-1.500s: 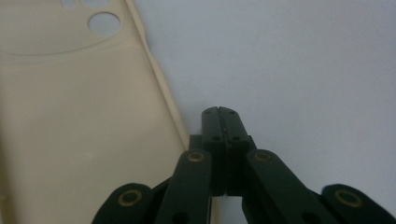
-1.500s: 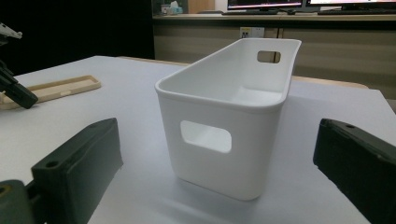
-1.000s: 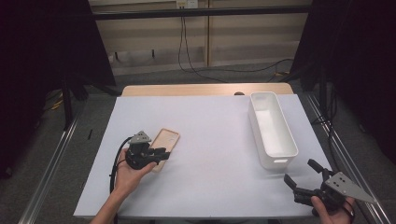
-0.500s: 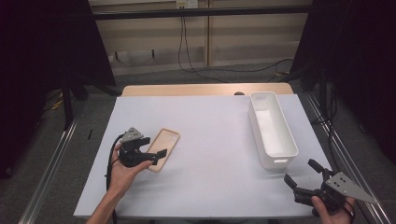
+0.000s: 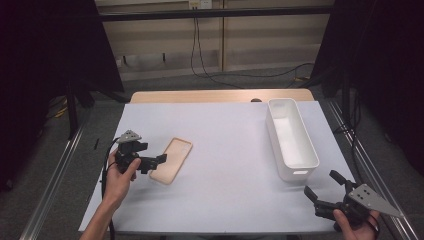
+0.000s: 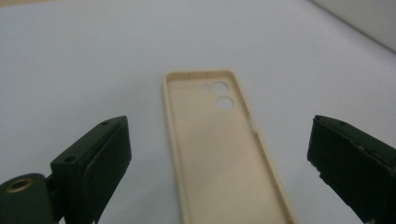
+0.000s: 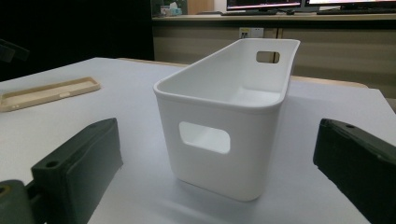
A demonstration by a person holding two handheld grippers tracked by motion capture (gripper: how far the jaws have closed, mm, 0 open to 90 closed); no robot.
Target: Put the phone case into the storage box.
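Nearest to me, at the table's near right corner, my right claw stands wide open with nothing in it, aimed at the short end of the white bin that runs along the table's right edge. In the right gripper view that bin's handle cutout sits between my jaws but well ahead of them.

Toward the table's left edge, my left claw has just been opening and now gapes wide. The beige phone case lies flat on the table in front of it, hollow side up, camera holes at the far end. In the left gripper view the case's near end sits between the jaws, and neither pad touches it.

My worries: the case is thin and light, so I judge that a jaw brushing its near end would skid or spin it toward the left edge. If I grab again, the pads could ride over the shallow rim and flip it, or pinch only one soft wall and let it sag free in transit. The bin looks light too; a nudge from the right claw could slide it off the right edge.

I can read no brand, label or writing on the case, bin or claws.
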